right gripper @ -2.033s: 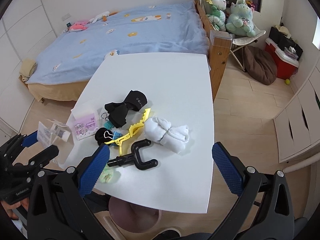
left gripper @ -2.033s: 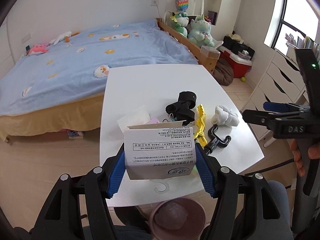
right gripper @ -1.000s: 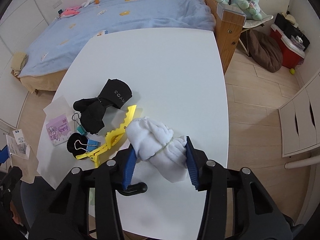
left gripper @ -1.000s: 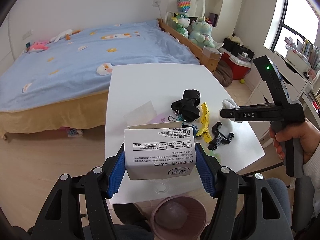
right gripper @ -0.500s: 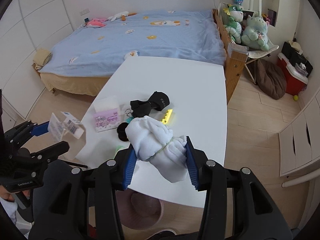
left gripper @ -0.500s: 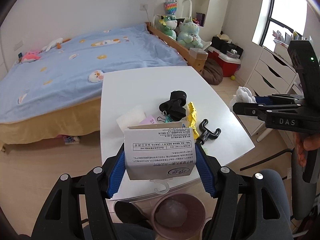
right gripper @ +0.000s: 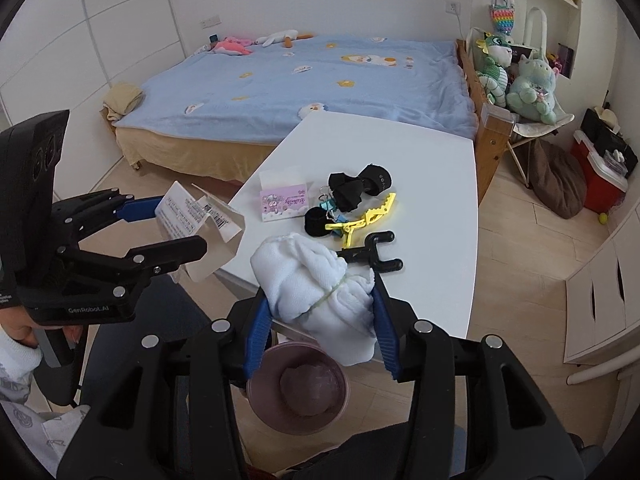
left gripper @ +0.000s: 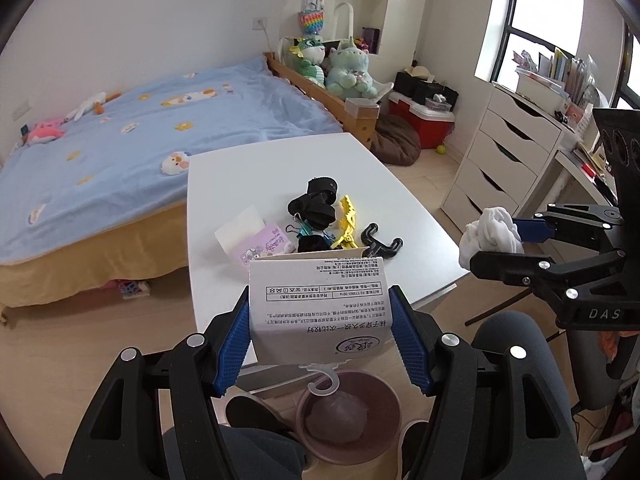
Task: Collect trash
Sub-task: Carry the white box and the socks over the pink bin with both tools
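Note:
My left gripper (left gripper: 320, 328) is shut on a white printed package (left gripper: 318, 310) with a clear plastic hook, held off the table's near edge above a pink trash bin (left gripper: 349, 420). The package also shows in the right wrist view (right gripper: 200, 220), as does the left gripper (right gripper: 168, 228). My right gripper (right gripper: 318, 336) is shut on a white cloth bundle (right gripper: 316, 296) tied with a rubber band, held above the bin (right gripper: 297, 390). In the left wrist view the bundle (left gripper: 490, 236) and right gripper (left gripper: 500, 244) hang right of the table.
On the white table (right gripper: 420, 160) lie a black cloth (right gripper: 356, 186), a yellow clip (right gripper: 366, 216), a black hook (right gripper: 374, 256), binder clips (right gripper: 320, 220) and a tissue pack (right gripper: 284, 198). A bed (right gripper: 300, 80) stands behind, white drawers (left gripper: 504, 160) to the right.
My right gripper closed on the white bundle, lifted it off the table and carried it back over the bin. My left gripper kept hold of the package and rose slightly.

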Motion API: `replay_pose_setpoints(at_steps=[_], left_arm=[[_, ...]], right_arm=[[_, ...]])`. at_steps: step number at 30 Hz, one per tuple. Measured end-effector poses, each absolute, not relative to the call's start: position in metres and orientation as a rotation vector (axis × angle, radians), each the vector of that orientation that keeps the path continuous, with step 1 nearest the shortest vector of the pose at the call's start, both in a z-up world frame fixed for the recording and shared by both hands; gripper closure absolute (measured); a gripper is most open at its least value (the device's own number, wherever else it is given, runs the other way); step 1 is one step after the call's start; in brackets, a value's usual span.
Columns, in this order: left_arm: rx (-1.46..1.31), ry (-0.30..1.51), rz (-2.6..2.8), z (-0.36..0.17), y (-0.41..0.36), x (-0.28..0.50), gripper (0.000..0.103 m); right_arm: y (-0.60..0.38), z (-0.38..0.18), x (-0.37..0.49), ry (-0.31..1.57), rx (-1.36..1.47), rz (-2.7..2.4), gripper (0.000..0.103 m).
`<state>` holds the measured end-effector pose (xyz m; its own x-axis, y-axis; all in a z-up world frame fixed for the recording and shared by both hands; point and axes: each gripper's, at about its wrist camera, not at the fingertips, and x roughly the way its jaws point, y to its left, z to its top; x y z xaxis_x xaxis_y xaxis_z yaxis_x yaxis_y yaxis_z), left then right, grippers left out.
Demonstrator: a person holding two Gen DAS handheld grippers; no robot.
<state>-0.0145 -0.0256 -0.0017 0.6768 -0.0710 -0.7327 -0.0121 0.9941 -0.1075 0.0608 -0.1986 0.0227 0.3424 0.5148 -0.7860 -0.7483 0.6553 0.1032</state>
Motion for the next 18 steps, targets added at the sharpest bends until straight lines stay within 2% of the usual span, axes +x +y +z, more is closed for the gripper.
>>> replay_pose_setpoints(at_steps=[18], left_arm=[[-0.146,0.865,-0.033,-0.016,-0.019,-0.051,0.04]], right_arm=[[-0.2,-0.016,0.01,1.004,-0.35,0.945,0.054]])
